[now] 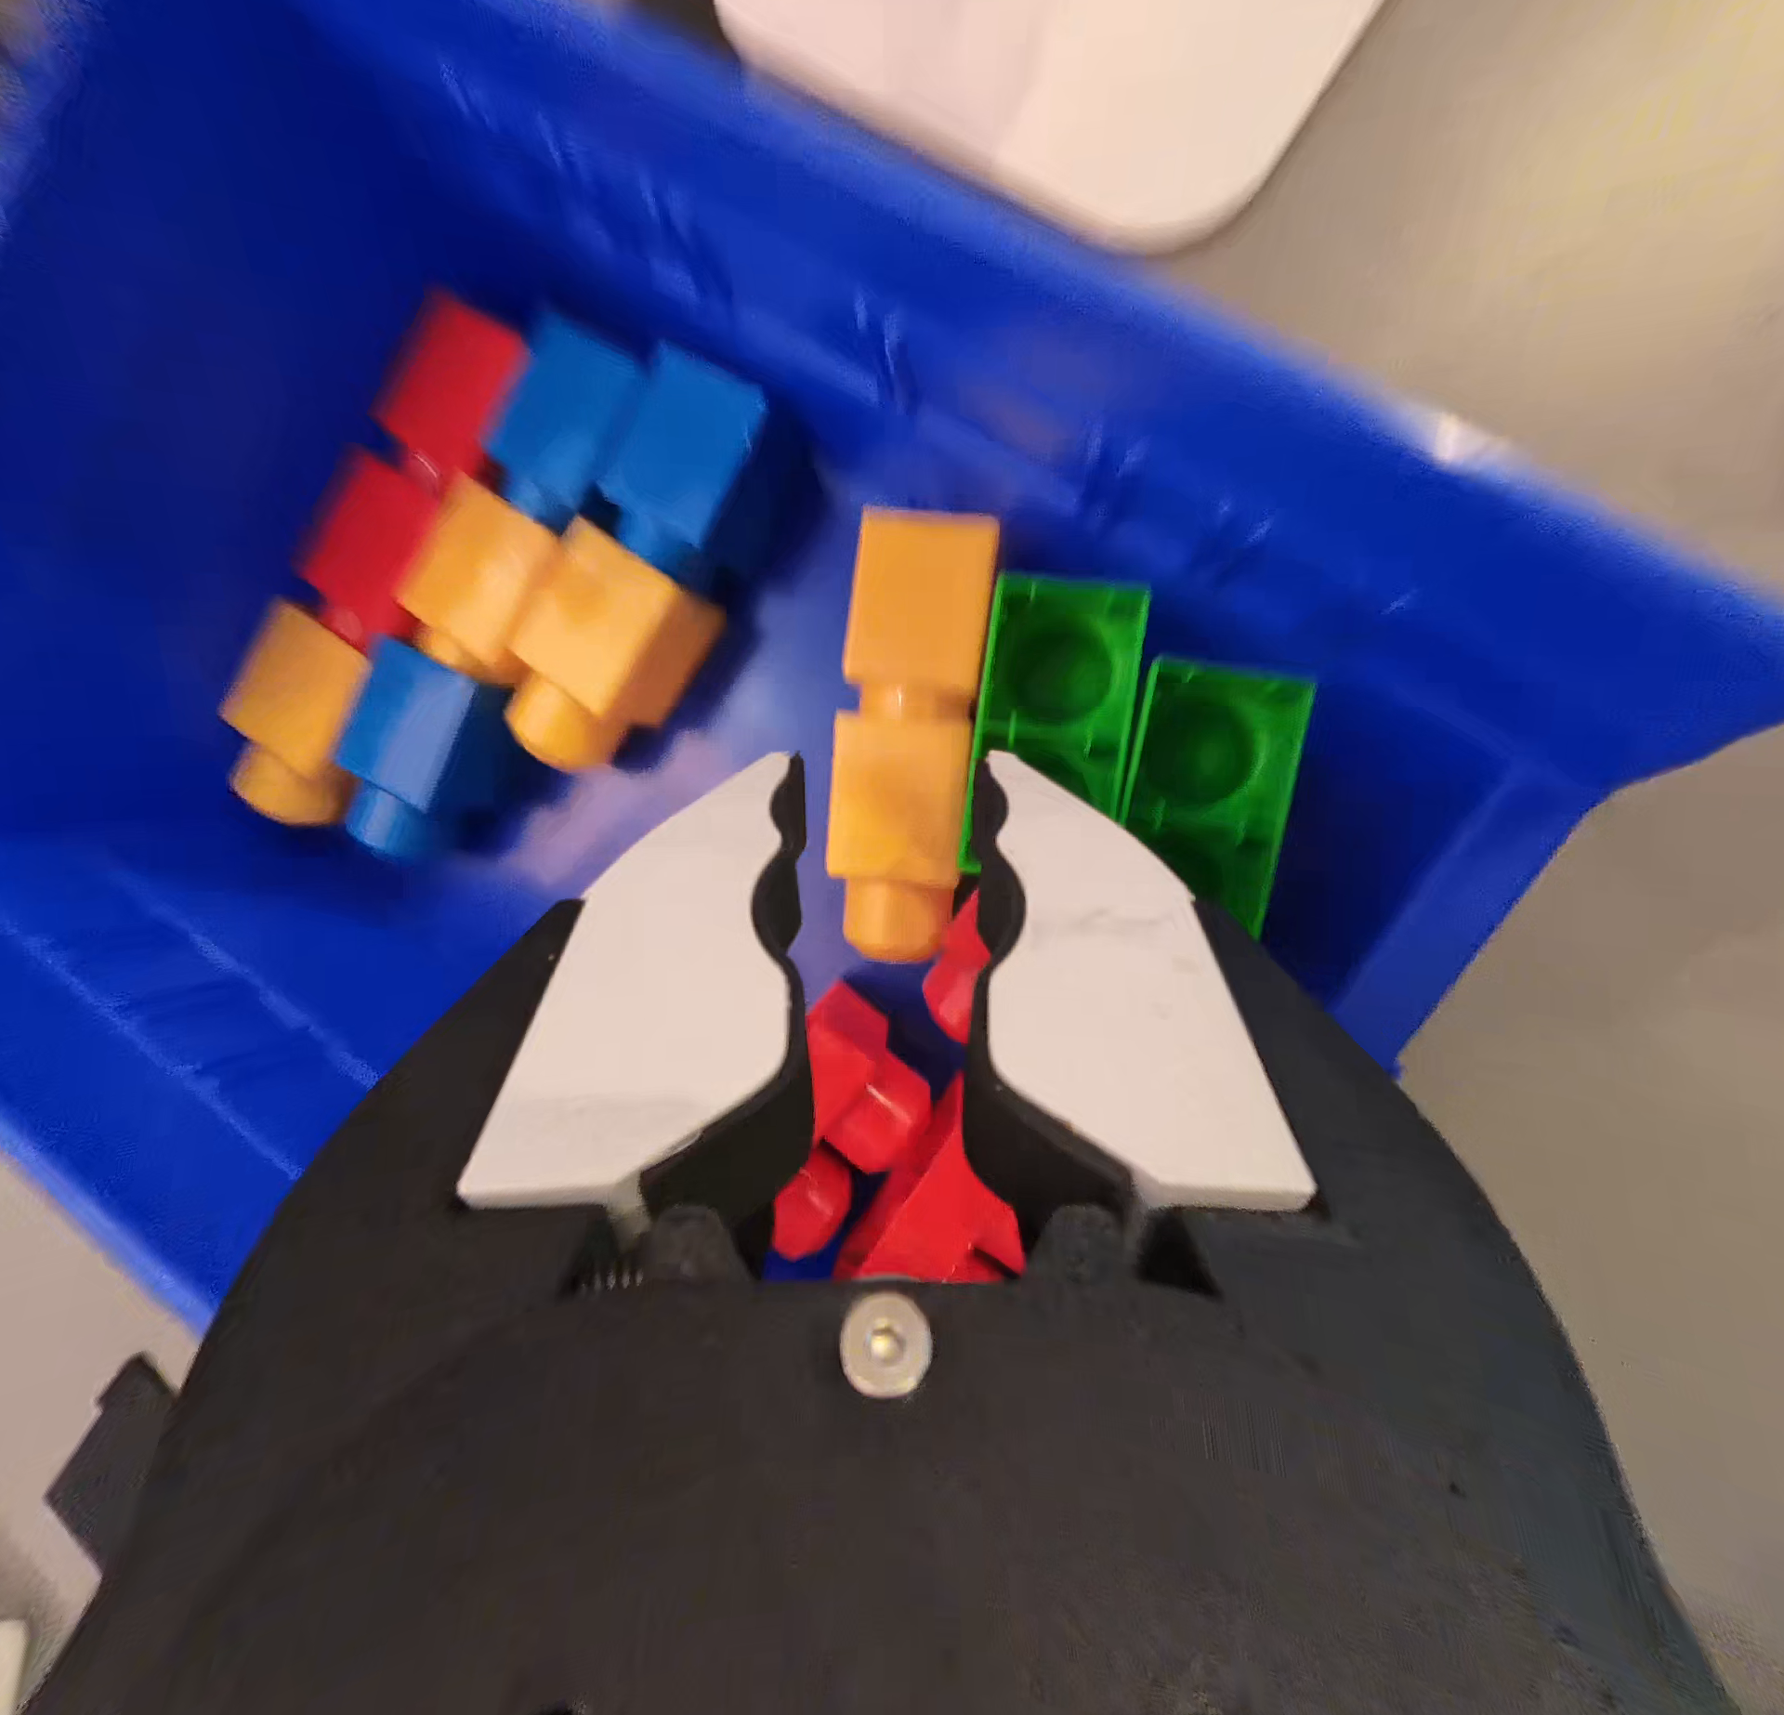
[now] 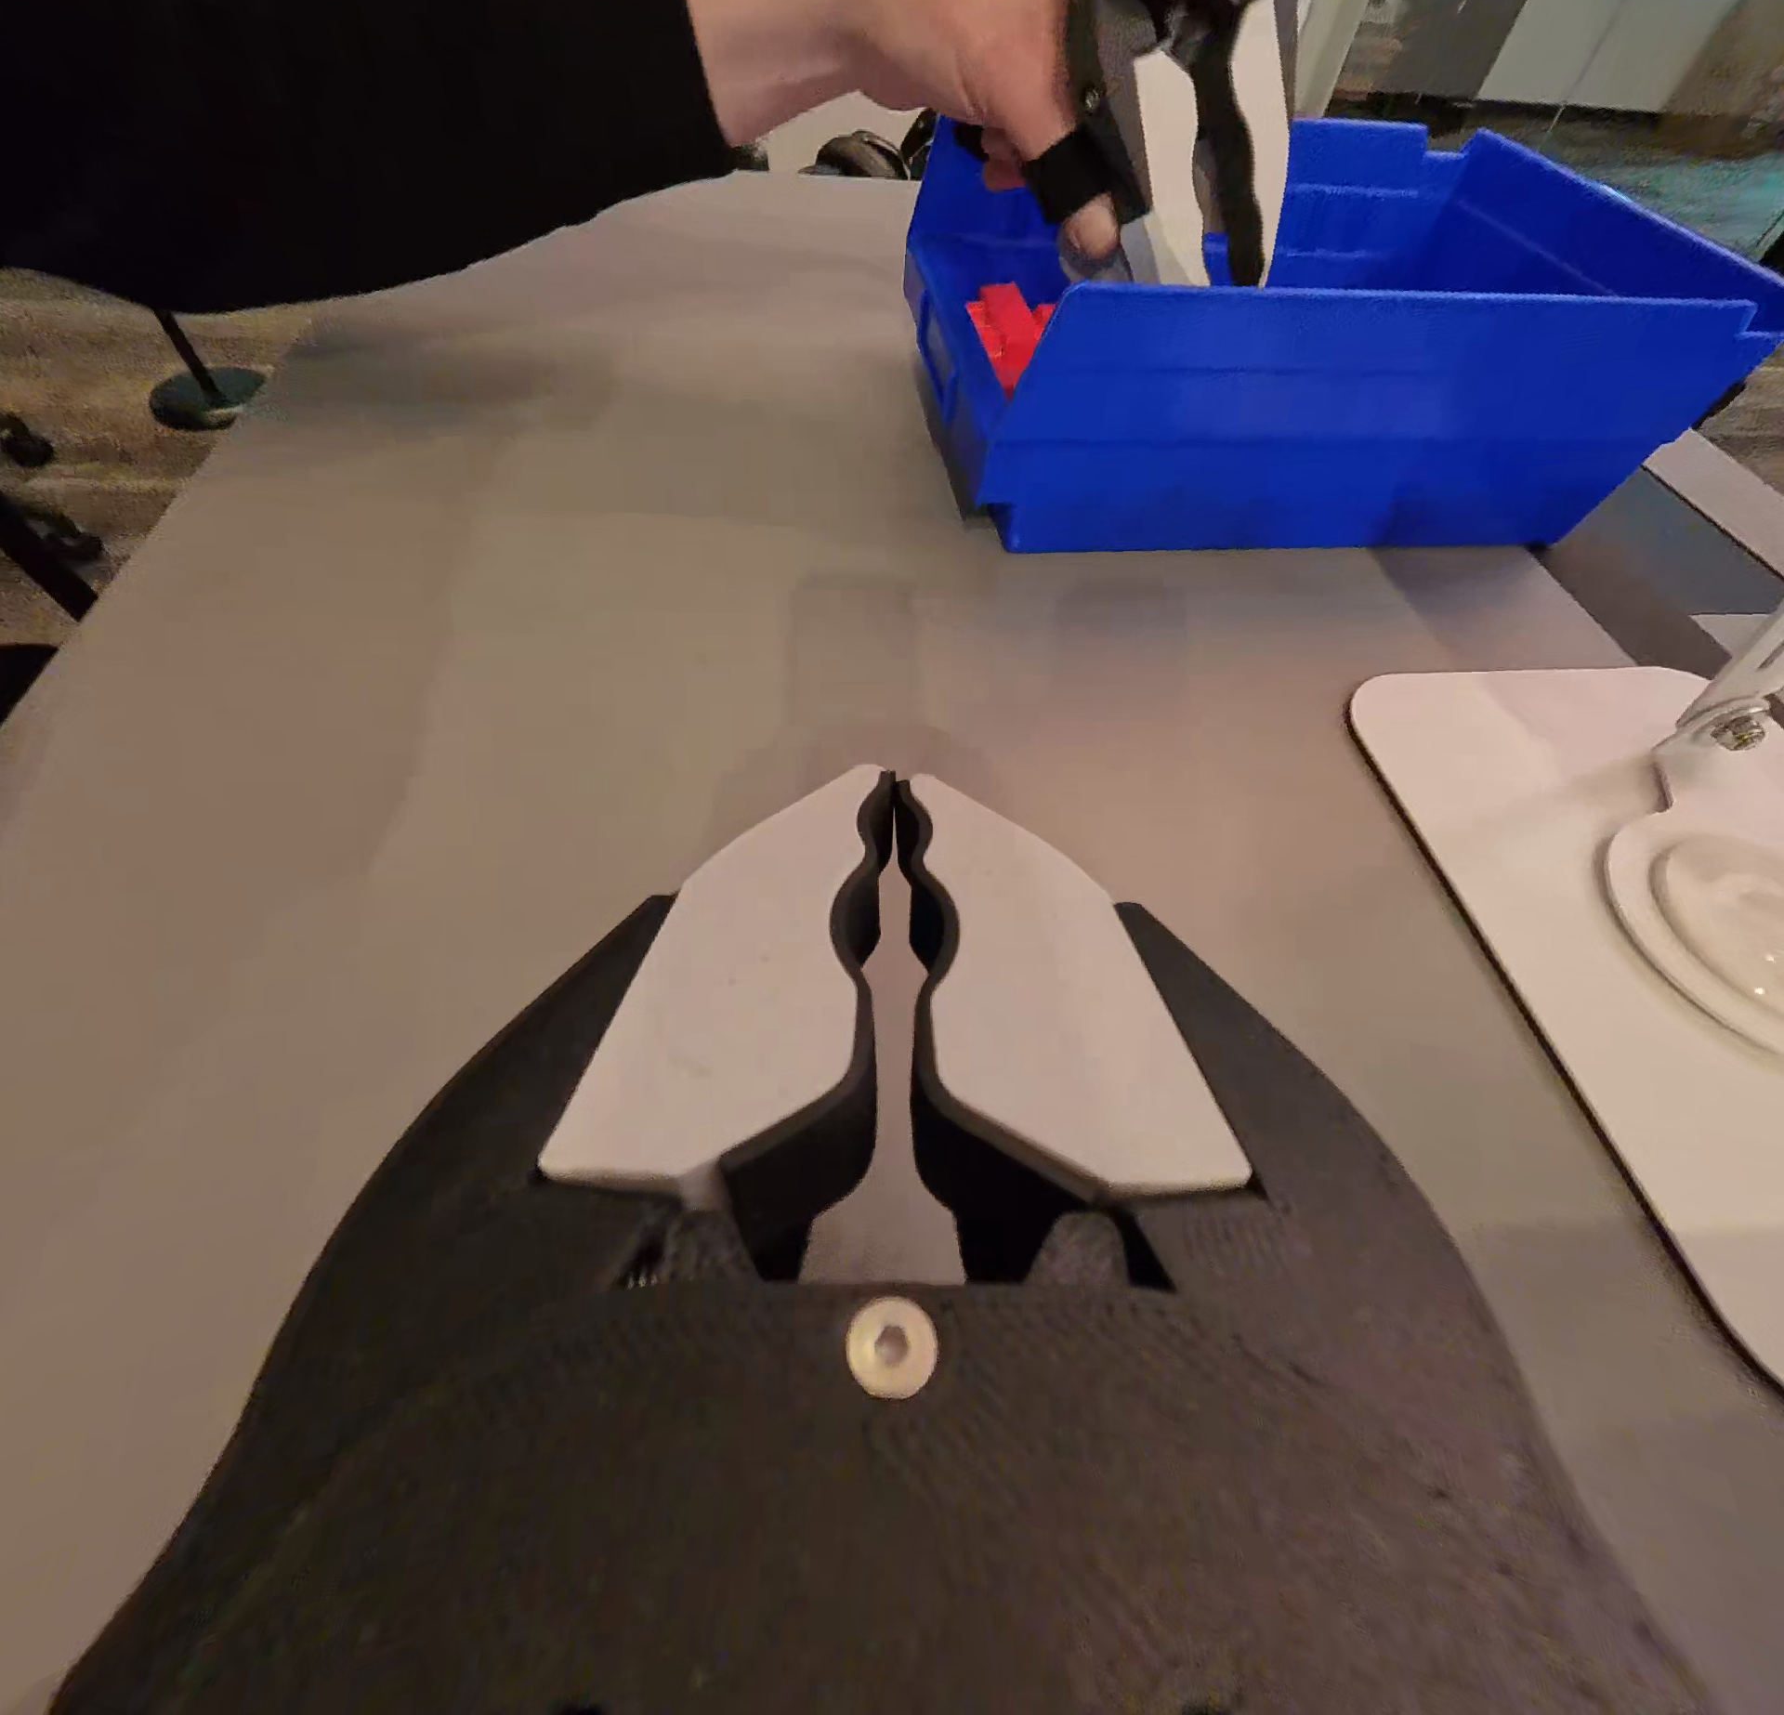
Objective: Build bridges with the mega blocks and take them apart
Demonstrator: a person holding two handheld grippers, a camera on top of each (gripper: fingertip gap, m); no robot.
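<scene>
Two grippers are in play, and they stand very differently. The left gripper [image 1: 890,771] hangs over the blue bin [image 1: 1110,395] with its jaws parted; a pair of joined orange blocks [image 1: 912,723] lies between the fingertips, with a sliver of blue showing on the left side, so the pads do not press on it. On the right side the gap is too narrow and blurred to judge. The whole left wrist view is smeared by motion, so edges are soft.

Far left in the bin lies a clump of red, blue and orange blocks [image 1: 492,568], its pieces hard to separate. Two green blocks [image 1: 1139,732] lie just right of the orange pair, their near ends hidden by the right finger. Red blocks [image 1: 898,1118] show only through the slot between the fingers; the rest is covered by the gripper body.

The right gripper [image 2: 893,785] is fully closed on nothing, tips touching, over the bare grey table [image 2: 579,655]. From there the bin's near wall hides nearly all its contents, leaving just a red patch at its left end. A person's hand [image 2: 898,37] holds the left gripper, its tips dipping behind that wall. A white base plate [image 2: 1506,800] at right is cut off by the frame edge.
</scene>
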